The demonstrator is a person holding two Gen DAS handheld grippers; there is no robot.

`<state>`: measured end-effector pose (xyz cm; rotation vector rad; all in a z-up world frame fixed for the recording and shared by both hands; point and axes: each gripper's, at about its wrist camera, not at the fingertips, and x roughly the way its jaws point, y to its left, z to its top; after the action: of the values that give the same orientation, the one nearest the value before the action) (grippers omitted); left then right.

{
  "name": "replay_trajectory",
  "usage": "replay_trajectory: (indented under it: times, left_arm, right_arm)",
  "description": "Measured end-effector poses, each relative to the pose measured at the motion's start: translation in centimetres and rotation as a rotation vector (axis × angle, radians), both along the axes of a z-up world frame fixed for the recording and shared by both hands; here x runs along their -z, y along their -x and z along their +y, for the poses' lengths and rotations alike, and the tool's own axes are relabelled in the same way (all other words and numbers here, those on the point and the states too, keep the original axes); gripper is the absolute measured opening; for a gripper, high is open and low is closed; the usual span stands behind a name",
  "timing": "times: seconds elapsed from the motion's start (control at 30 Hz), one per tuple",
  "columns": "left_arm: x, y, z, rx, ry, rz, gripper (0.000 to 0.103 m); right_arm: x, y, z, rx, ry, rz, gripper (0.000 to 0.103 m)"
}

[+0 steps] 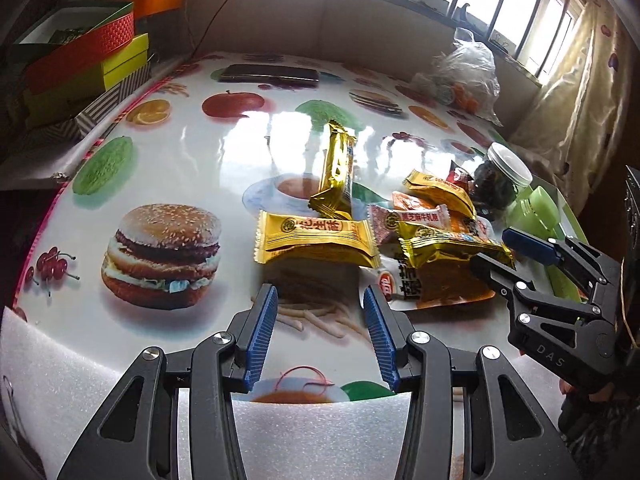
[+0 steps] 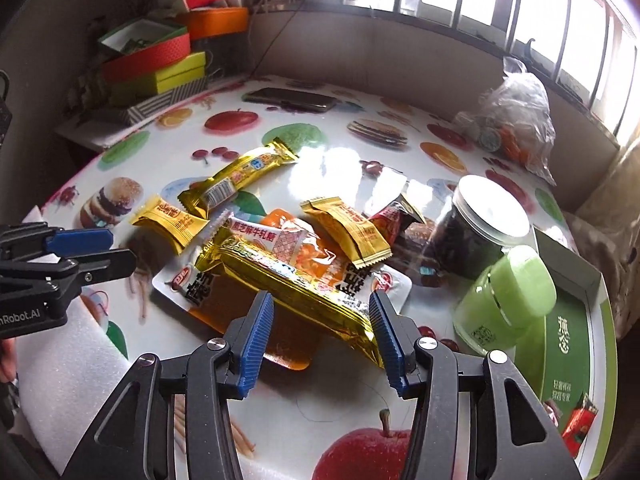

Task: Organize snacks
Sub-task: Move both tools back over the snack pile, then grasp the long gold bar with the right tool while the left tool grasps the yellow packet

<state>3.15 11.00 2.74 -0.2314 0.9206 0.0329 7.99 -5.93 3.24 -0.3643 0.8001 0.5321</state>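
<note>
Here, the scene is laid out as follows:
Left claw [image 1: 320, 304]: held open, nothing between its jaws; a flat yellow foil snack packet [image 1: 316, 238] lies just ahead.
Right claw [image 2: 322, 312]: held open; a long gold foil wrapper [image 2: 296, 284] is seen between the jaws, unpressed.
Snack pile: heaped on the glossy fruit-print table [image 2: 340, 160].

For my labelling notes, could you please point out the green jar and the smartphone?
Green jar [image 2: 516, 284]: right wrist view, on its lid.
Smartphone [image 1: 270, 73]: left wrist view, middle of its dark face.

"DAS" on right gripper [image 1: 490, 252]; "nRobot.AI" on left gripper [image 2: 108, 250]; "花生酥" on yellow wrapper [image 1: 316, 236]
</note>
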Motion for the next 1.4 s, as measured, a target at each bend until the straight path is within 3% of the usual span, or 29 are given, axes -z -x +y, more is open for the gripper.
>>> replay_trajectory:
  times: [0.2, 0.4, 0.6, 0.8, 1.07, 1.17, 1.27, 1.4]
  left_arm:
    - [0.1, -0.6, 1.2, -0.005, -0.01, 0.005, 0.046]
    - [0.1, -1.5, 2.0, 0.011, -0.053, 0.008, 0.046]
    - [0.3, -2.4, 2.2, 0.041, -0.077, 0.025, 0.046]
    - [0.4, -2.4, 1.6, 0.06, -0.03, 0.025, 0.046]
    - [0.0, -2.6, 1.1, 0.069, -0.062, 0.009, 0.046]
    - [-0.2, -2.9, 0.9, 0.089, -0.102, -0.013, 0.046]
    - [0.4, -3.5, 1.0, 0.1, -0.082, 0.028, 0.046]
    - [0.3, -3.1, -0.2, 0.146, -0.055, 0.012, 0.046]
  right_arm:
    - [0.9, -0.7, 1.8, -0.08, 0.066, 0.021, 0.055]
    - [0.9, -1.3, 1.5, -0.069, 0.017, 0.101, 0.054]
    - [0.9, -1.1, 1.2, -0.056, -0.02, 0.137, 0.038]
    - [0.6, -0.7, 0.4, -0.023, -0.07, 0.158, 0.023]
    - [0.7, 0.1, -1.2, 0.008, -0.164, 0.248, 0.022]
    - [0.7, 0.7, -1.3, 0.019, -0.152, 0.237, 0.022]
    - [0.7, 1.0, -1.3, 0.022, -0.157, 0.239, 0.022]
    - [0.8, 0.9, -1.7, 0.043, -0.171, 0.238, 0.022]
